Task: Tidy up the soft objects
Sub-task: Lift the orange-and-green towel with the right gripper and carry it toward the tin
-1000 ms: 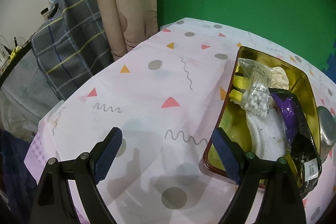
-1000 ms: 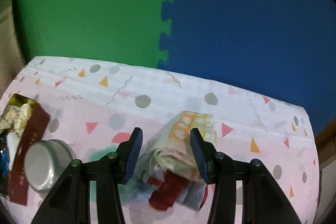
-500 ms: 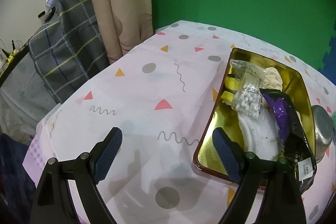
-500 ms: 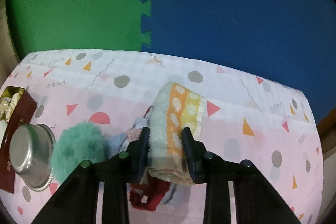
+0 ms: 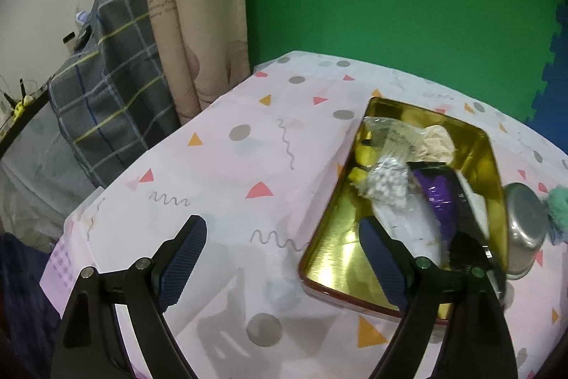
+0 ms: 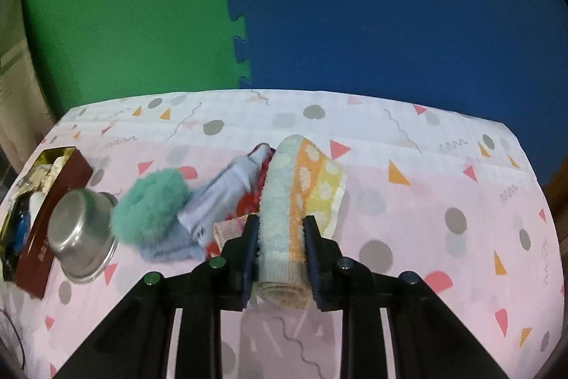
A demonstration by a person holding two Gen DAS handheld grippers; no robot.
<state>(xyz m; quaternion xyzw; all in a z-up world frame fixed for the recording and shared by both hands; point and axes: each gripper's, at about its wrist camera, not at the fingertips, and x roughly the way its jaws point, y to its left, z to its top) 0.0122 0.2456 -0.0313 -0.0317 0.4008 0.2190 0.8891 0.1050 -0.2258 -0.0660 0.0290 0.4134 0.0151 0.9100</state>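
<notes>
My right gripper (image 6: 280, 226) is shut on a folded towel (image 6: 301, 198) with mint, orange and yellow dotted stripes, held lifted over the pink tablecloth. Left of it lie a pale blue sock (image 6: 220, 201), a red cloth (image 6: 254, 198) and a fluffy teal pompom (image 6: 149, 205). My left gripper (image 5: 284, 247) is open and empty above the tablecloth, its right finger over the near corner of a gold tin tray (image 5: 340, 258). The tray holds a bag of cotton swabs (image 5: 387, 180), a purple packet (image 5: 440, 201) and a cream cloth (image 5: 438, 142).
A steel cup (image 6: 78, 237) lies on its side between the tray (image 6: 53, 212) and the pompom; it also shows in the left wrist view (image 5: 525, 229). Green and blue foam mats line the wall. A curtain (image 5: 198, 23) and plaid bedding (image 5: 103, 80) are left of the table.
My right gripper closed on the towel and lifted it off the pile, uncovering the sock and pompom. My left gripper drifted back and left from the tray.
</notes>
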